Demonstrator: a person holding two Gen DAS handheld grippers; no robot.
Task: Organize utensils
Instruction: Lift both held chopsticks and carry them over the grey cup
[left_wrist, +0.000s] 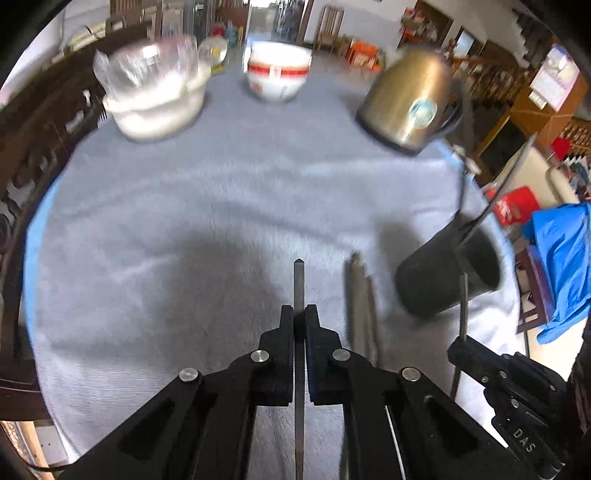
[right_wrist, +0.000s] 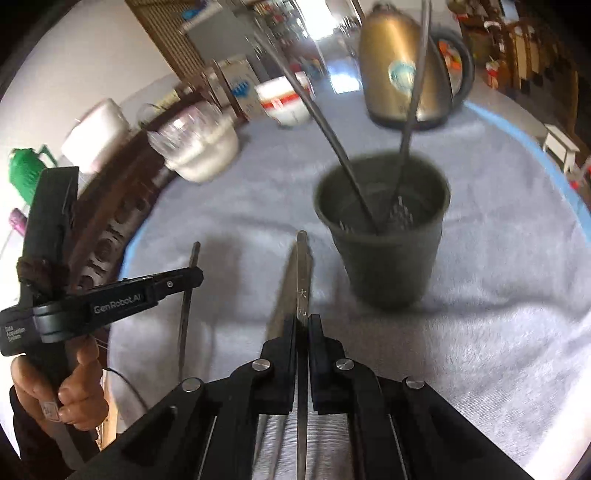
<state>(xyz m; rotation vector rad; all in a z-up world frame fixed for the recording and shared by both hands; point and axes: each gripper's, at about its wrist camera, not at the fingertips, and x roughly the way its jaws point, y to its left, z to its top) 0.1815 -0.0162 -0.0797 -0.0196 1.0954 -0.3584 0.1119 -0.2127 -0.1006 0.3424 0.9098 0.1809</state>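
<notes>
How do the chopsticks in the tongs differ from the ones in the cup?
The left tongs and right tongs each pinch one chopstick outside the dark cup; the two cup chopsticks stand free, leaning on its rim. All look like grey metal.

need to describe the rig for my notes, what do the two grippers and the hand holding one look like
Both grippers are matte black, with angular linkage arms, silver round pivot pins and flat paired fingers. The left gripper has white "GenRobot.AI" lettering on its side, a small white label and a black handle wrapped with dark brown cord. The right gripper shows white "DAS" lettering. The hand wears a dark sleeve.
</notes>
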